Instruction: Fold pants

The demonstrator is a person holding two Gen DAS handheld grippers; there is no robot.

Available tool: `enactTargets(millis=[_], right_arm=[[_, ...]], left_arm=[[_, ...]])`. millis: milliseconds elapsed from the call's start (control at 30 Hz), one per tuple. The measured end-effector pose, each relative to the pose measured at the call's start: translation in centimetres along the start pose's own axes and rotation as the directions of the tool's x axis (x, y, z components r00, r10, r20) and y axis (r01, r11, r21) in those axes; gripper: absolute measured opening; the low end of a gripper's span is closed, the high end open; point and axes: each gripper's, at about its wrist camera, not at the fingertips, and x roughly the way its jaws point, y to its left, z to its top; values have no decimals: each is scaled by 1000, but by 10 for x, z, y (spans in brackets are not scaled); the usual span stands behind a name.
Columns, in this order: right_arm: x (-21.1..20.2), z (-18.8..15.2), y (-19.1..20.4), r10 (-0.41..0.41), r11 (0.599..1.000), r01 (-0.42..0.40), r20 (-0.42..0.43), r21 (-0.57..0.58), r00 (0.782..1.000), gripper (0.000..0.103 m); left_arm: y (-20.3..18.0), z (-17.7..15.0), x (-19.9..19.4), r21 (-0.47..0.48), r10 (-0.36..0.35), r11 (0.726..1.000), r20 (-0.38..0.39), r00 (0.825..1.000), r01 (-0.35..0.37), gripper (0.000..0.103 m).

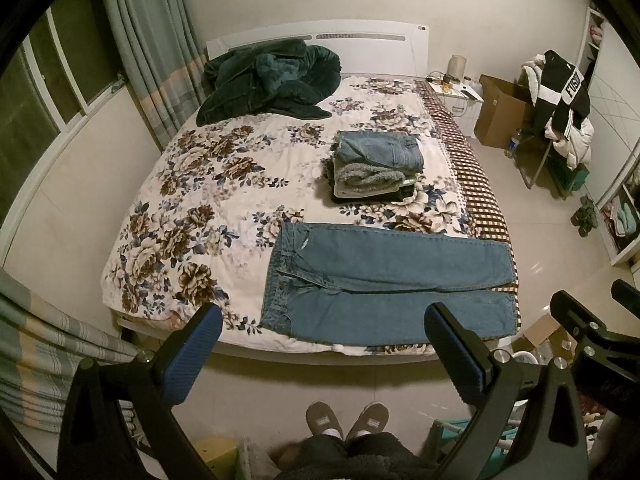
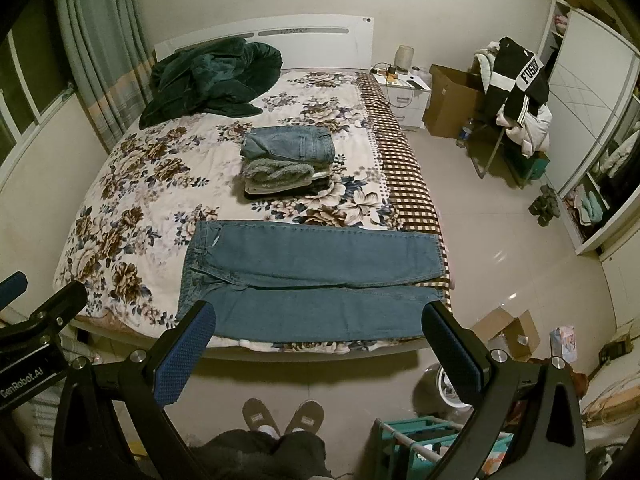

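I've got both grippers hanging back off the foot of the bed [image 1: 132, 264], left gripper [image 1: 320, 344] and right gripper [image 2: 316, 344] with jaws released, nothing held. The blue jeans [image 2: 312, 280] lie flat near the bed's edge, legs side by side, waistband left, ready for folding. Folded clothes stack [image 2: 286, 164] sits beyond.

Open floral bedspread [image 1: 192, 184] lies at ten o'clock of the jeans [image 1: 384, 280]; a folded clothes stack [image 1: 376, 168] blocks twelve o'clock; a green blanket [image 1: 268, 80] sits farther off at eleven.
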Motion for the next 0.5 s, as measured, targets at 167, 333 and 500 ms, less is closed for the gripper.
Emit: enactTargets(millis=[167, 333, 500], right_arm=[[1, 0, 1, -1, 1000, 1, 1, -2, 1000, 103], [2, 0, 1, -1, 1000, 1, 0, -3, 1000, 103], [0, 0, 1, -1, 1000, 1, -3, -8, 1000, 103]], left_arm=[[2, 1, -2, 0, 1, 1000, 1, 1000, -1, 103], [2, 0, -2, 1, 1, 1000, 1, 1000, -1, 103], [3, 0, -3, 1, 1, 1000, 1, 1000, -1, 103]])
